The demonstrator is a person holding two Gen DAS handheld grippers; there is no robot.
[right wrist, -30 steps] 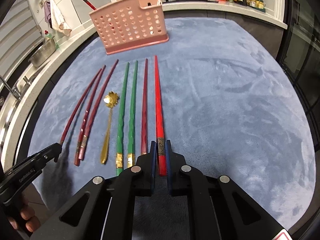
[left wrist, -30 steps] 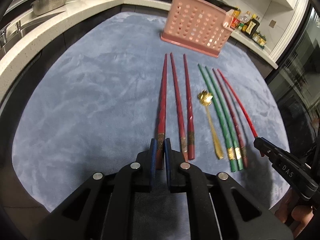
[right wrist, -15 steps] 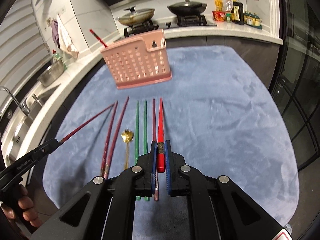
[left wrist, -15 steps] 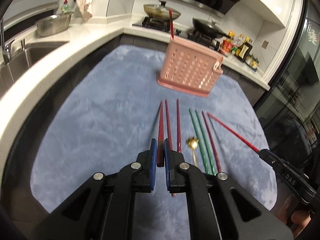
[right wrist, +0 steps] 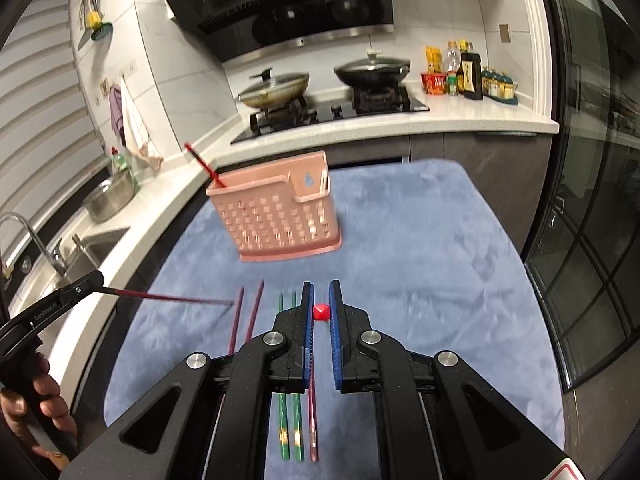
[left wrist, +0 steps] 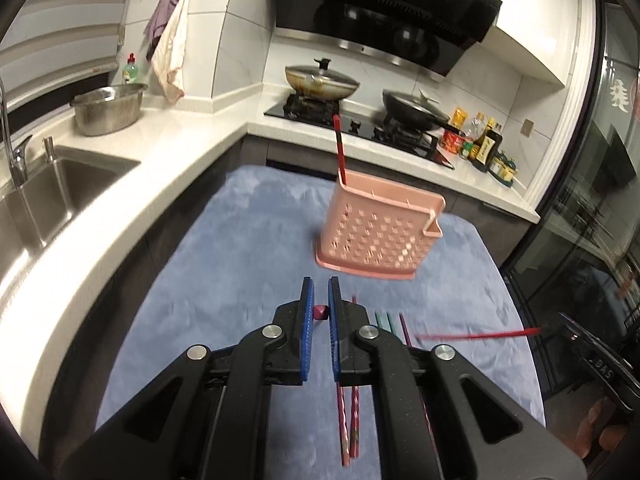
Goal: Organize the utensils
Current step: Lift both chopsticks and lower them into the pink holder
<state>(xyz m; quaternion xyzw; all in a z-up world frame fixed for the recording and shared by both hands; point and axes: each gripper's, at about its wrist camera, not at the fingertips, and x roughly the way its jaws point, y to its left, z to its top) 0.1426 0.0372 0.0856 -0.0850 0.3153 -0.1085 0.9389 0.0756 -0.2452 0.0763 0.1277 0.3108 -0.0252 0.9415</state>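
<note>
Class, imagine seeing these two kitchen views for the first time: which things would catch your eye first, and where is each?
The pink perforated basket stands at the far middle of the blue mat, one red chopstick poking from its left end. Each gripper, left gripper and right gripper, holds one chopstick lifted off the mat. More red and green chopsticks lie below.

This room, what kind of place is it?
A home kitchen, most likely: a stove with lidded pans, a range hood above, and a sink with a tap.

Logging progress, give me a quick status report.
Left gripper and right gripper each shut on one red chopstick, lifted. Pink basket ahead, unobstructed.
</note>
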